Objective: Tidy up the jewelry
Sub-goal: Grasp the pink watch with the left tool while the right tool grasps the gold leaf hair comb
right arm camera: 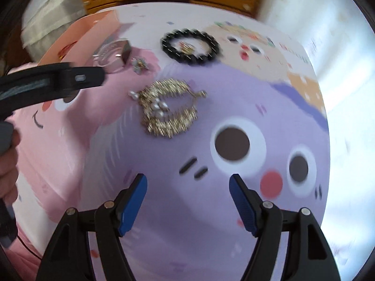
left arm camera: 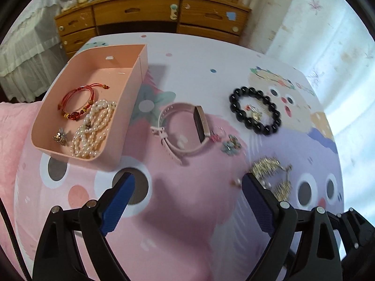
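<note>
Above the counter [left arm camera: 187,53] you held both grippers empty, left gripper [left arm camera: 187,187] and right gripper [right arm camera: 188,187] spread wide; pink watch [left arm camera: 180,128] and gold necklace [right arm camera: 166,110] lay ahead

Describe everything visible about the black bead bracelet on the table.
The black round-bead bracelet is a closed ring of large, glossy, dark beads, glass or stone by their look. It lies flat on the cartoon-print tablecloth, outside the pink box, right of the pink-strap watch. A small gold-and-red trinket sits inside the ring. No gripper touches it.
</note>
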A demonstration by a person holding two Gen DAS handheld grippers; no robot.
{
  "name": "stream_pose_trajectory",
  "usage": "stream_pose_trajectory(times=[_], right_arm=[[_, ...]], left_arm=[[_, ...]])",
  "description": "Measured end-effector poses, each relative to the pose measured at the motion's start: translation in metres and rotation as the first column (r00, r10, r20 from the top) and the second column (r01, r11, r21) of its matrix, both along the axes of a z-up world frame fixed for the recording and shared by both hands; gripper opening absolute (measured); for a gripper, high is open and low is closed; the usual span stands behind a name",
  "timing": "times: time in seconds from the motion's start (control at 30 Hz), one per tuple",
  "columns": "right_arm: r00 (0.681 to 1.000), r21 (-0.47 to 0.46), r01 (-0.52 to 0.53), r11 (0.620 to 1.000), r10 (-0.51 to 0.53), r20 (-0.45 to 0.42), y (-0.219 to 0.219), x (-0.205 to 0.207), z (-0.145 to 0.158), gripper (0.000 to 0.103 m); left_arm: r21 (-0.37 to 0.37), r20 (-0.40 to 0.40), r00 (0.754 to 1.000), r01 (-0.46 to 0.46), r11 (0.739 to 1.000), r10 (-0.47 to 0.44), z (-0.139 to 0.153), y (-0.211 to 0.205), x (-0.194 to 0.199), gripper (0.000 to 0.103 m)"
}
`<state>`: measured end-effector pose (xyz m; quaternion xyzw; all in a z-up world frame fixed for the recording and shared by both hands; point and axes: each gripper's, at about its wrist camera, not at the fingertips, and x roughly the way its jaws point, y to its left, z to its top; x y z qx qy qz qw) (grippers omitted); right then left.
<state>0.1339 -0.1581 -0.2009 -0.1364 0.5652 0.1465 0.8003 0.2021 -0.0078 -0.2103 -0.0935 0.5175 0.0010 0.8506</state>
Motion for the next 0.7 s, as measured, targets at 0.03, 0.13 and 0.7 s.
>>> stream_pose_trajectory(times=[0.03,0.13,0.7], right_arm=[[1.0,0.004,-0.019,1.0,0.019,0.01,0.002,0.001,0.0,0.073],[0.996,0.034,-0.076,0.997,0.075,0.039,0.009,0.009,-0.002,0.073],[0.981,0.156,-0.183,0.971,0.168,0.1,0.011,0.058,-0.01,0.073]], left_arm=[[-0.006,0.004,1.0,-0.011,1.0,0.011,-0.003,-0.001,0.002,0.091],[-0.014,0.017,0.999,-0.03,0.999,0.03,-0.01,-0.005,0.009,0.091],[0.158,0.145,0.987,-0.097,0.983,0.074,-0.018,-0.029,0.043,0.091]])
